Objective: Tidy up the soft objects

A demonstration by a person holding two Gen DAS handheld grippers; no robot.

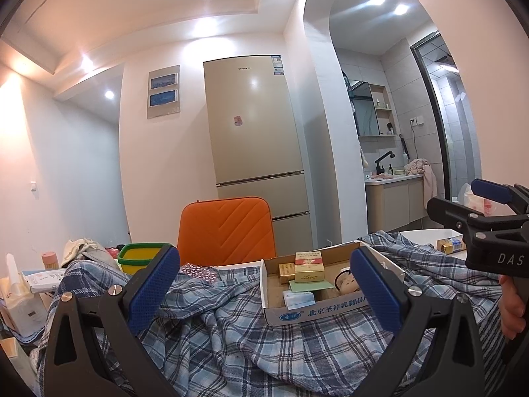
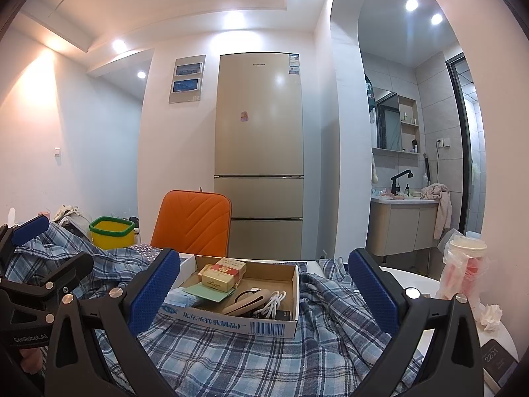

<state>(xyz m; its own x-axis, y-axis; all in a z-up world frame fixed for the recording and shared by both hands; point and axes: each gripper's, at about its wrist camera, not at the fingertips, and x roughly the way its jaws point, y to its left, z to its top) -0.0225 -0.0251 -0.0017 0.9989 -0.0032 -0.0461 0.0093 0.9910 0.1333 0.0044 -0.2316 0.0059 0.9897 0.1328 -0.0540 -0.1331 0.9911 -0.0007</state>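
Note:
A blue plaid cloth (image 1: pixel 231 337) (image 2: pixel 231 357) lies rumpled across the table, spreading under both grippers. On it rests a shallow cardboard box (image 1: pixel 317 312) (image 2: pixel 238 322) holding small packets and cables. My left gripper (image 1: pixel 264 287) hovers just above the cloth, open, nothing between its blue pads. The right gripper (image 2: pixel 264 289) is open too, over the cloth in front of the box. In the left wrist view the right gripper (image 1: pixel 463 201) shows at the far right edge; in the right wrist view the left gripper (image 2: pixel 49 248) shows at the far left.
An orange chair back (image 1: pixel 226 231) (image 2: pixel 193 221) stands behind the table. A yellow tub with a green rim (image 1: pixel 142 256) (image 2: pixel 112 231) sits far left. A cup in a plastic bag (image 2: pixel 466 264), a crumpled tissue (image 2: pixel 491 314) and a phone (image 2: pixel 499 362) lie on the right. A fridge (image 2: pixel 259 152) stands beyond.

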